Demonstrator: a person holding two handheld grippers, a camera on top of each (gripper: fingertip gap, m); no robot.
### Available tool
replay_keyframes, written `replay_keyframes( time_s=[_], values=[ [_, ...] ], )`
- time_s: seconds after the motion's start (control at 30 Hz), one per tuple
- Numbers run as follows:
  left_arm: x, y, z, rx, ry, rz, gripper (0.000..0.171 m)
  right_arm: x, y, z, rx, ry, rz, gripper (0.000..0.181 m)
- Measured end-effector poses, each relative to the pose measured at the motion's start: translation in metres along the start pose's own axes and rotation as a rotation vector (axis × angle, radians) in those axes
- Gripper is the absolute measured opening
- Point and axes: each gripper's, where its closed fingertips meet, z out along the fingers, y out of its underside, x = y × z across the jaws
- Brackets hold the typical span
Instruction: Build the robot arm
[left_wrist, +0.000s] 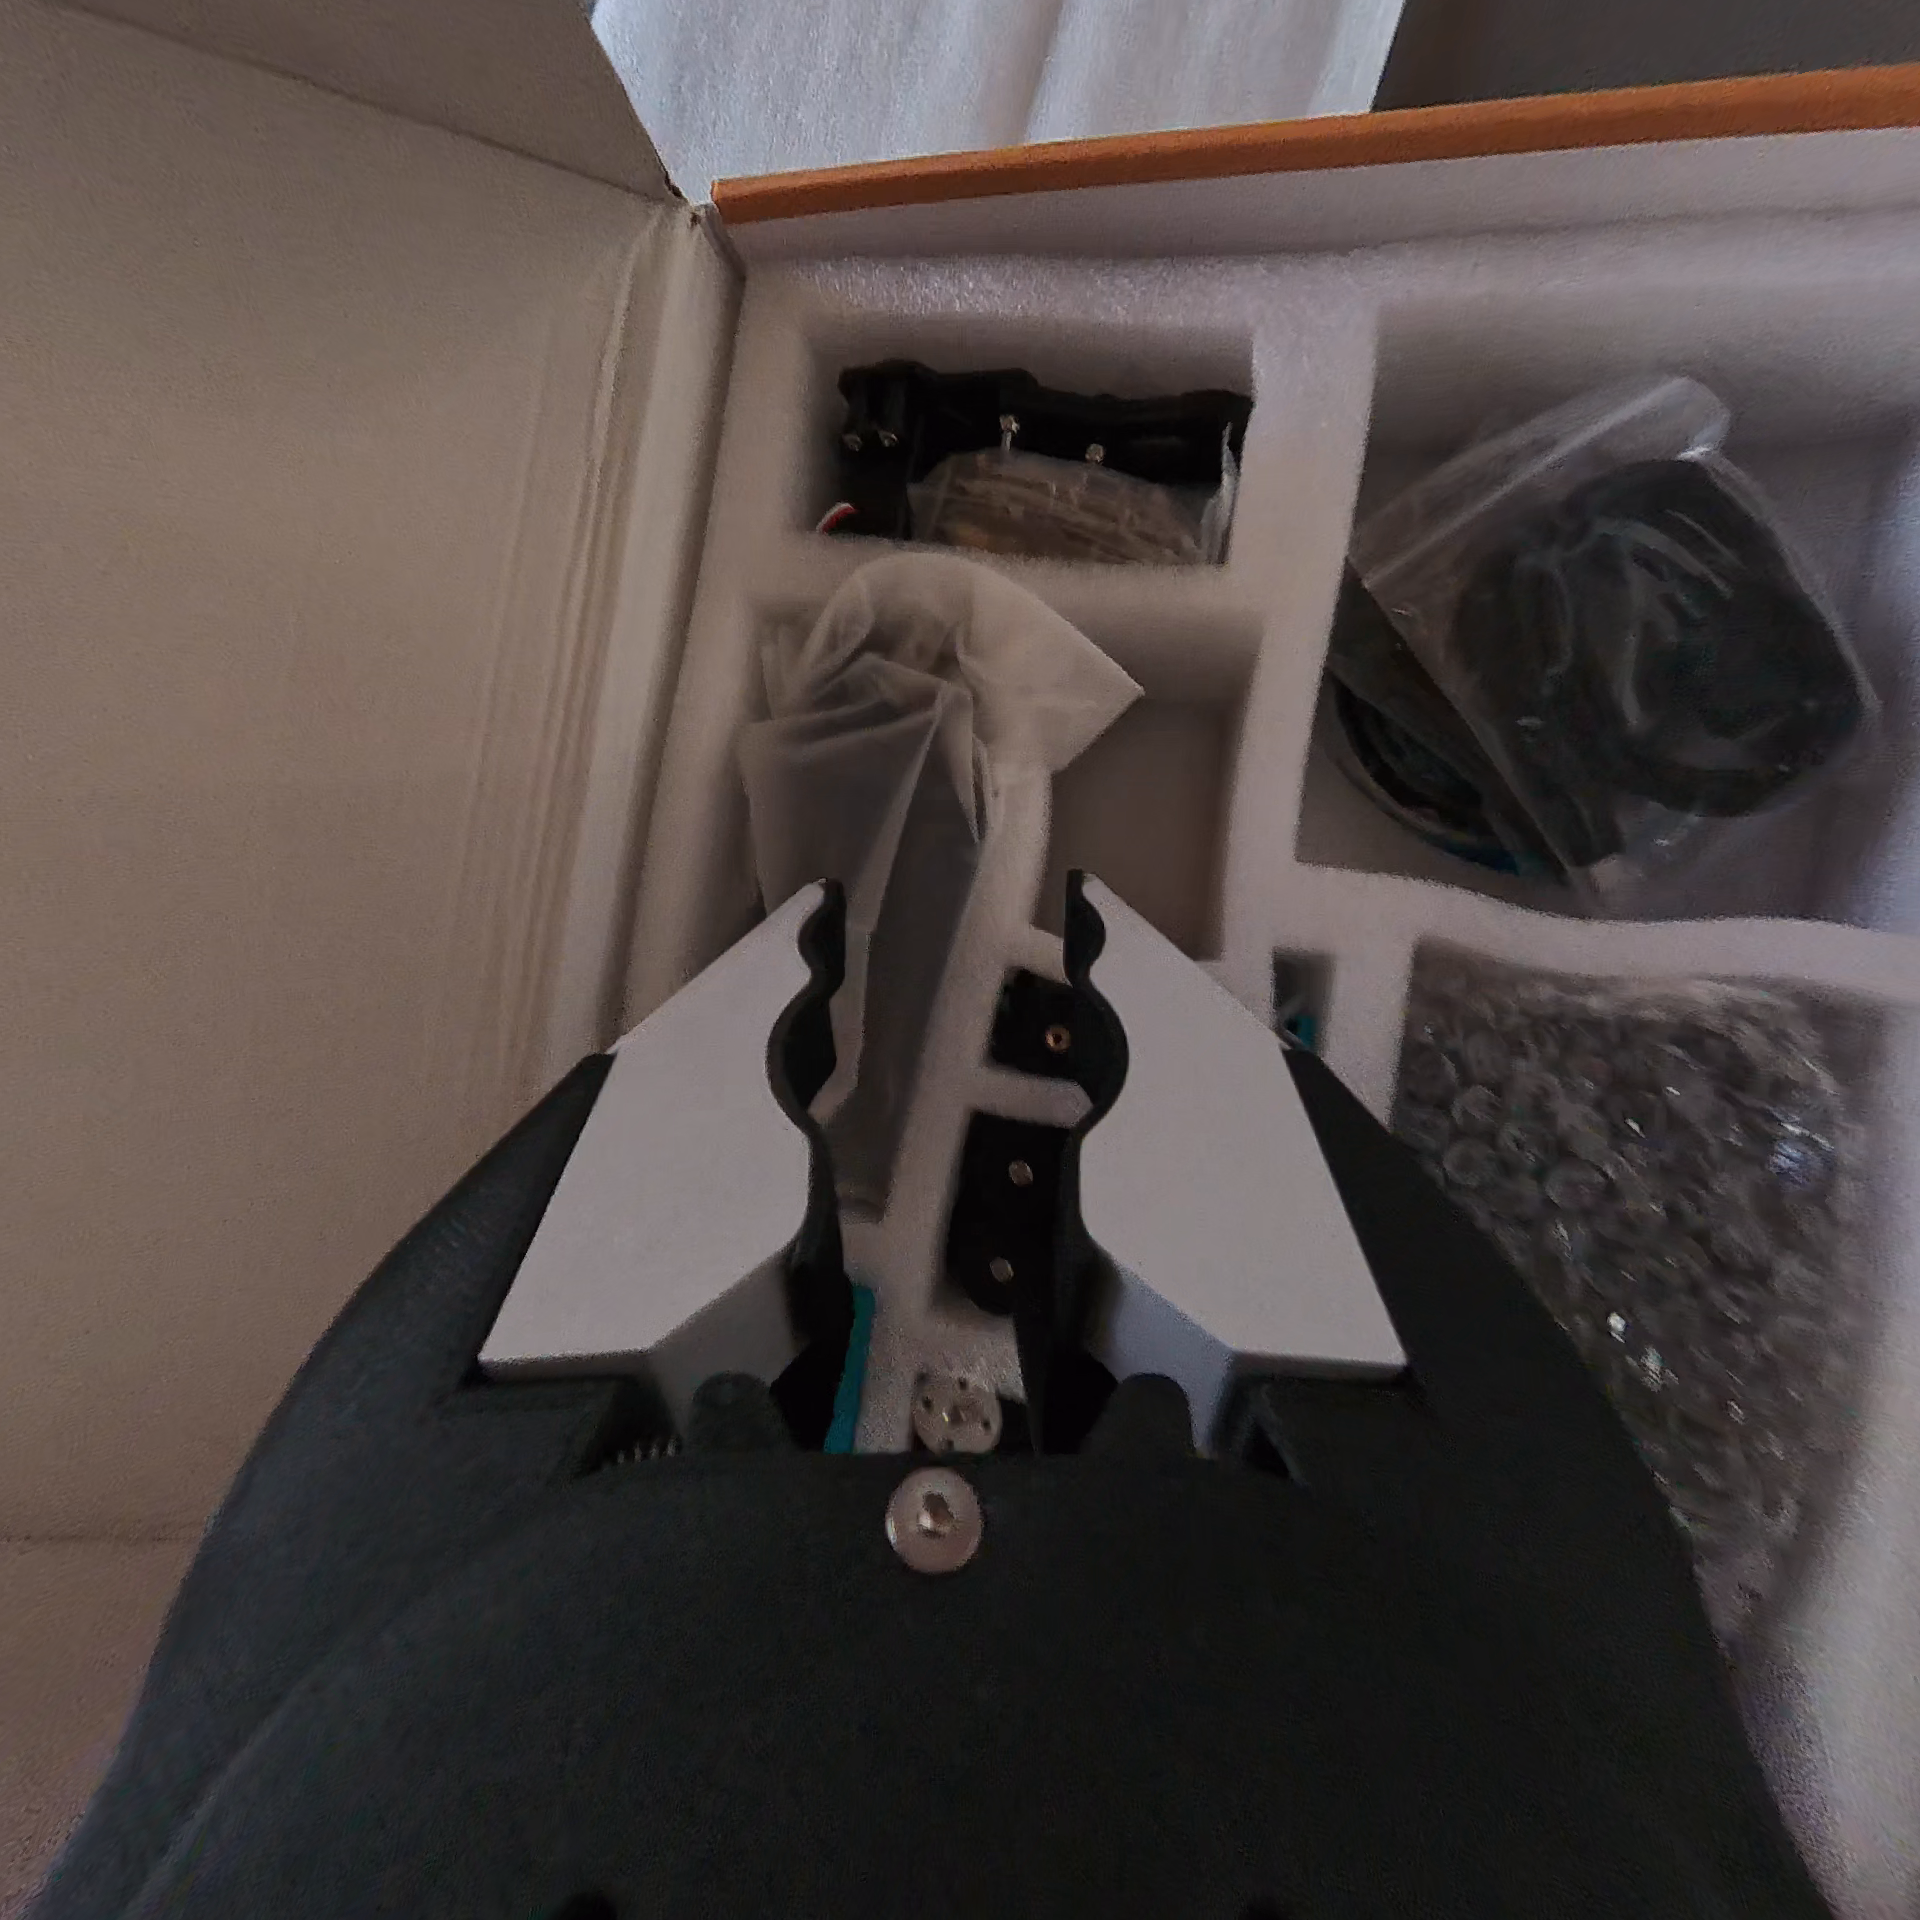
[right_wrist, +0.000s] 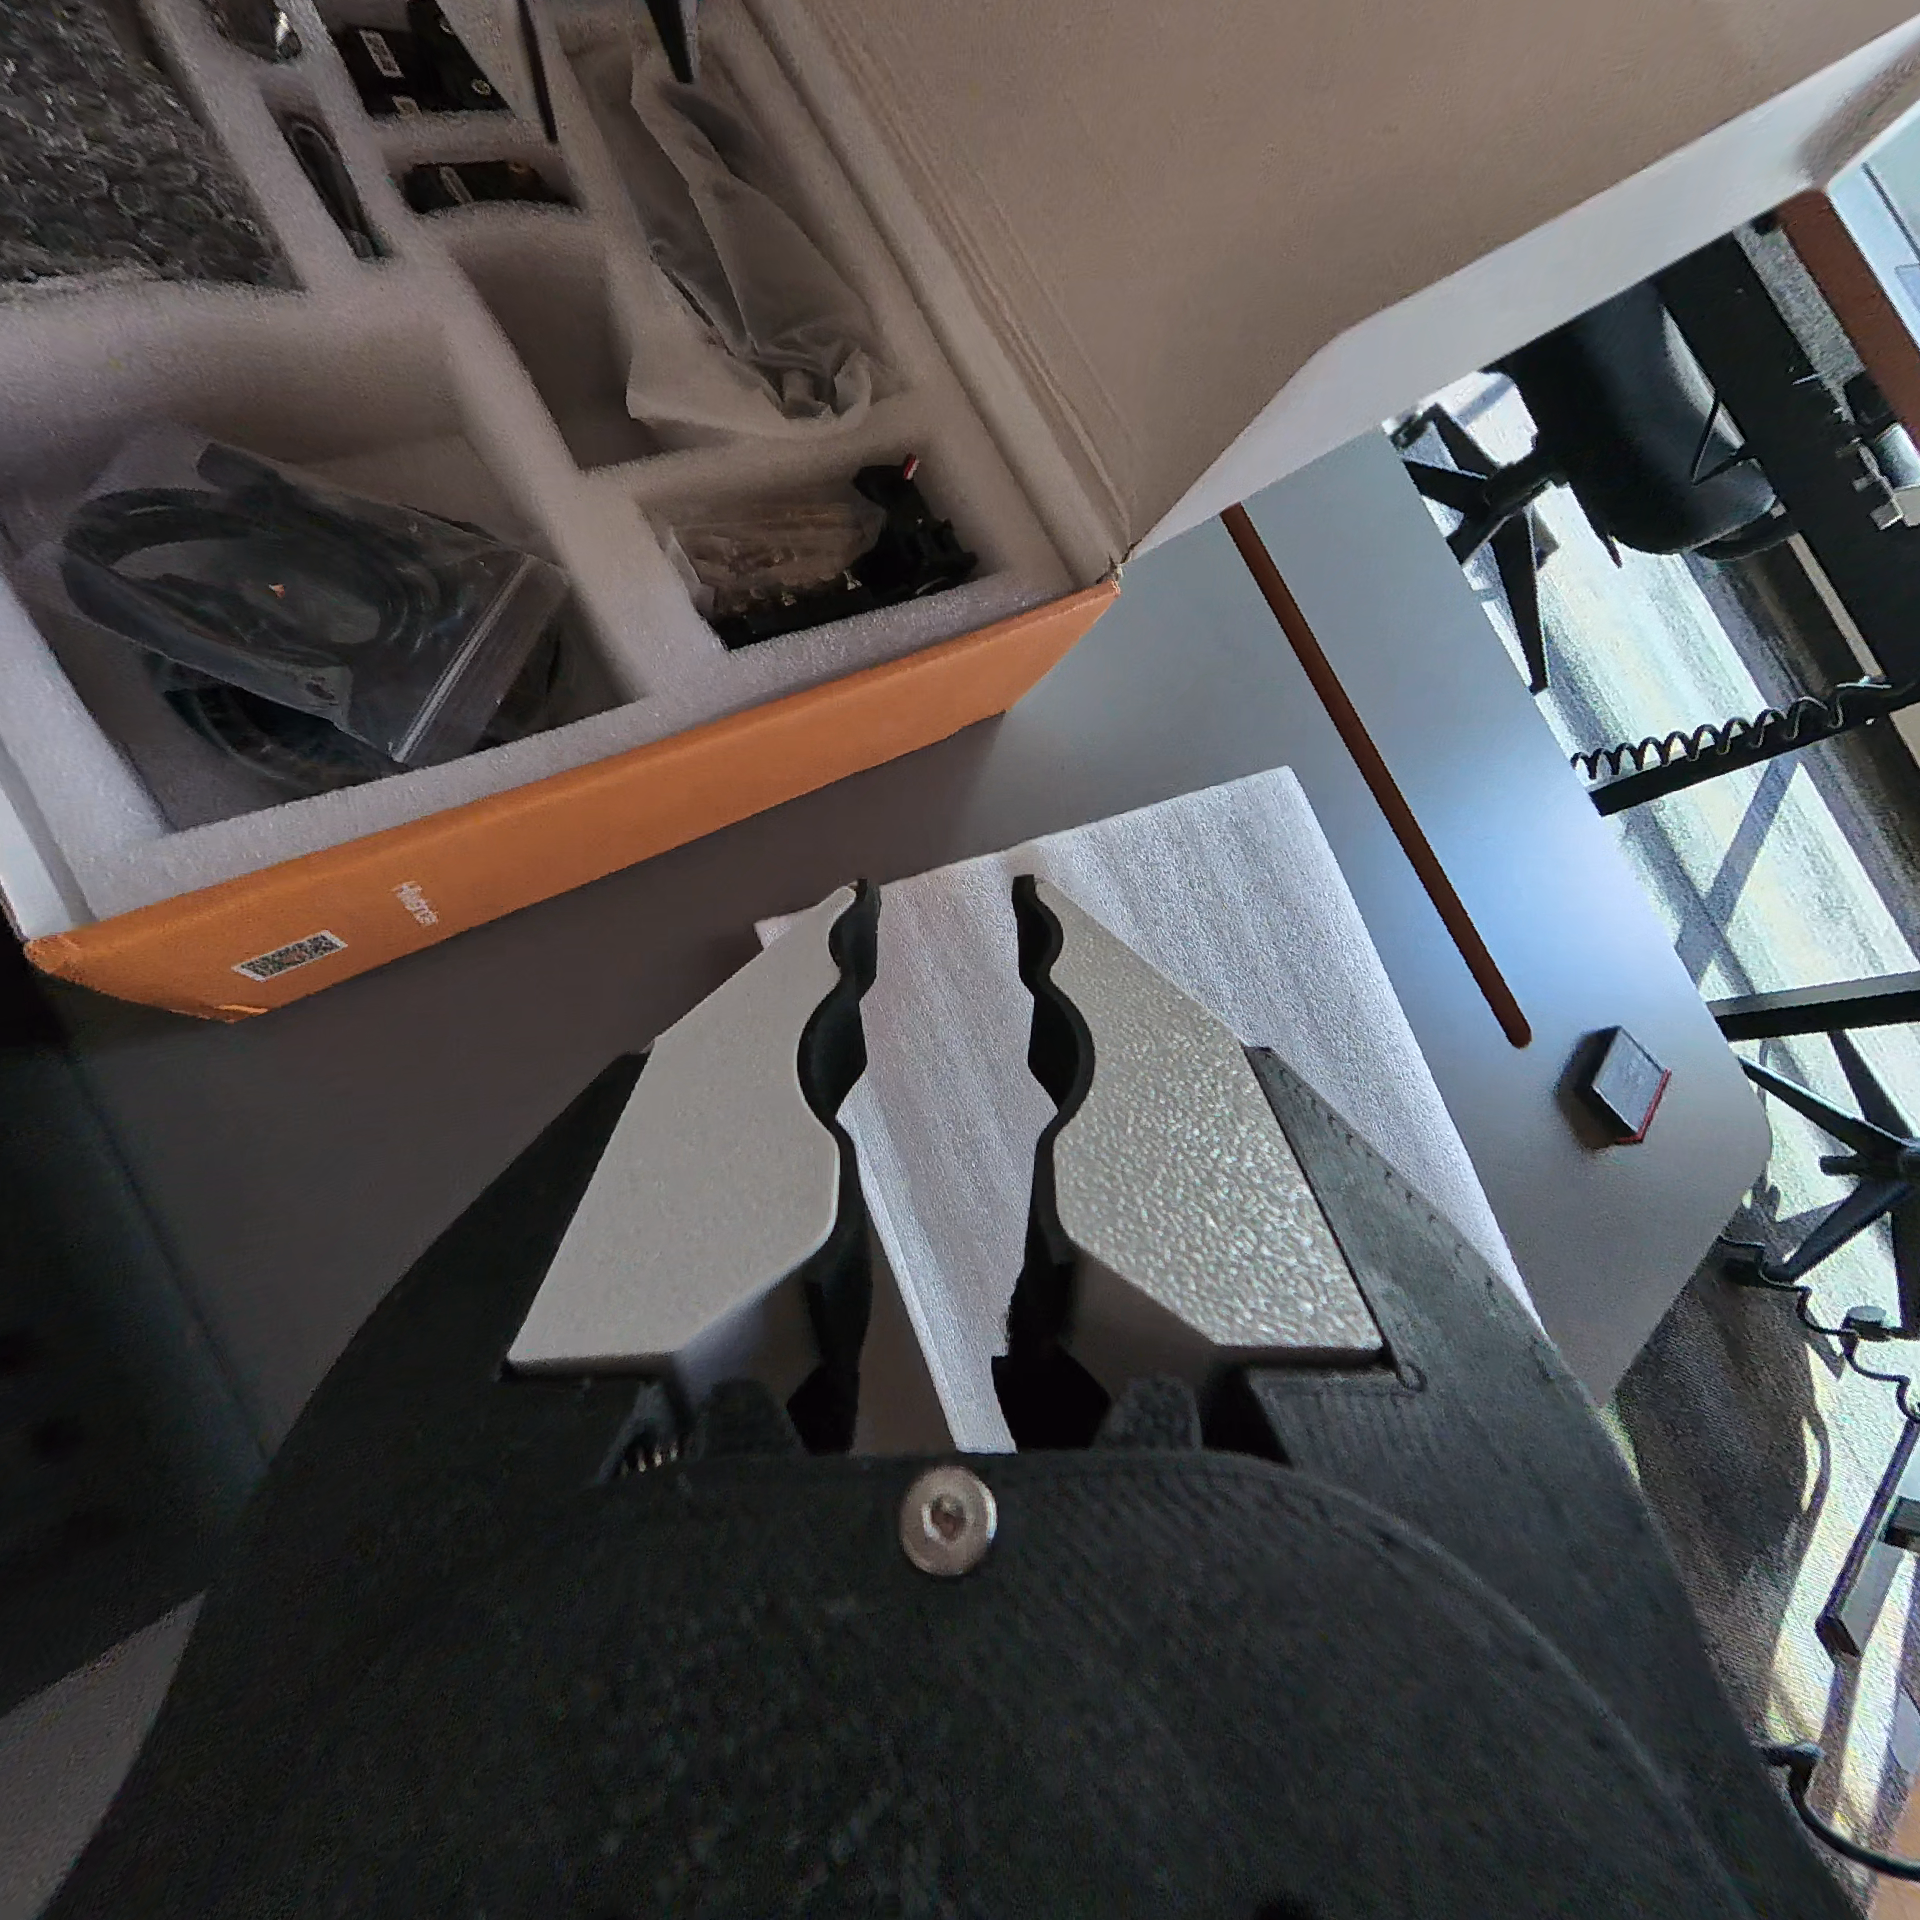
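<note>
On my left wrist view, the left gripper (left_wrist: 951, 894) is clamped on a clear plastic bag (left_wrist: 914, 748) above the foam insert (left_wrist: 1309, 644) of the orange-edged box (left_wrist: 1247, 156), beside a bagged cable coil (left_wrist: 1621, 644). On the right wrist view, my right gripper (right_wrist: 948, 899) is narrowly parted around a white foam sheet (right_wrist: 1195, 862) on the grey table (right_wrist: 1455, 790).

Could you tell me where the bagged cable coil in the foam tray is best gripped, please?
Probably by the loose corner of the clear bag, coming from above: the bag rises above its foam pocket, whose walls block any side approach.
</note>
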Motion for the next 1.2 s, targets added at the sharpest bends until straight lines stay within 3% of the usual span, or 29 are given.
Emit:
replay_keyframes(
  time_s=[0.23,0.47,0.6,0.77,0.93,1.0,1.2],
  values=[
    [-0.016,0.0,0.031,-0.051,-0.004,0.039,0.047,0.019,0.03,-0.01,0.04,-0.001,0.017,0.026],
    [-0.01,0.004,0.035,-0.06,0.143,-0.039,0.032,0.053,0.067,0.003,0.046,-0.018,0.091,0.026],
    [-0.009,0.004,0.034,-0.055,0.159,-0.048,0.023,0.033,0.106,0.007,0.007,-0.055,0.036,0.047],
    [-0.009,0.004,0.034,-0.052,0.159,-0.059,0.021,-0.007,0.149,0.013,-0.111,-0.044,-0.246,0.049],
    [-0.009,0.004,0.034,-0.074,0.162,-0.07,0.02,-0.005,0.167,0.021,-0.194,-0.027,-0.345,0.028],
    [-0.009,0.004,0.033,-0.08,0.156,-0.062,0.019,-0.001,0.172,0.021,-0.215,-0.028,-0.382,0.005],
    [-0.007,0.006,0.029,-0.11,0.169,-0.04,0.006,0.01,0.183,0.018,-0.26,-0.059,-0.471,0.001]
  ],
)
